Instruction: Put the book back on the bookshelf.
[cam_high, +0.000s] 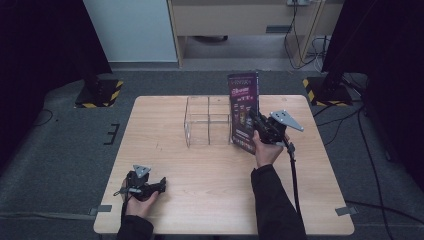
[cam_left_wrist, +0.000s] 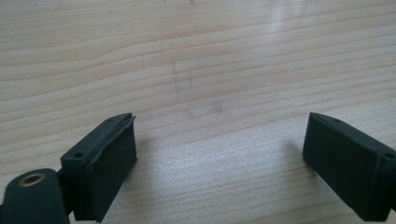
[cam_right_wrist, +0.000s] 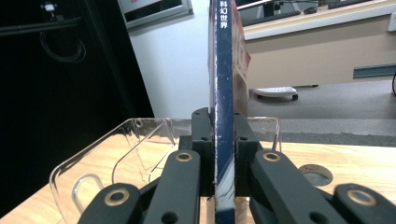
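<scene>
A thin magazine (cam_high: 244, 111) with a dark purple cover stands upright at the right end of a clear plastic rack (cam_high: 207, 121) in the middle of the table. My right gripper (cam_high: 256, 121) is shut on the magazine's near edge; in the right gripper view its blue spine (cam_right_wrist: 224, 116) runs straight up between the two black fingers (cam_right_wrist: 201, 140), with the clear rack (cam_right_wrist: 116, 158) just behind. My left gripper (cam_high: 161, 186) rests near the table's front left edge in a hand. In the left gripper view, that left gripper (cam_left_wrist: 219, 154) is open over bare wood.
The wooden table (cam_high: 200, 200) has bare wood in front of the rack and on its left half. A cable (cam_high: 294, 175) trails from the right gripper over the table's front right. Black stands with striped bases (cam_high: 99, 93) sit on the floor beyond both back corners.
</scene>
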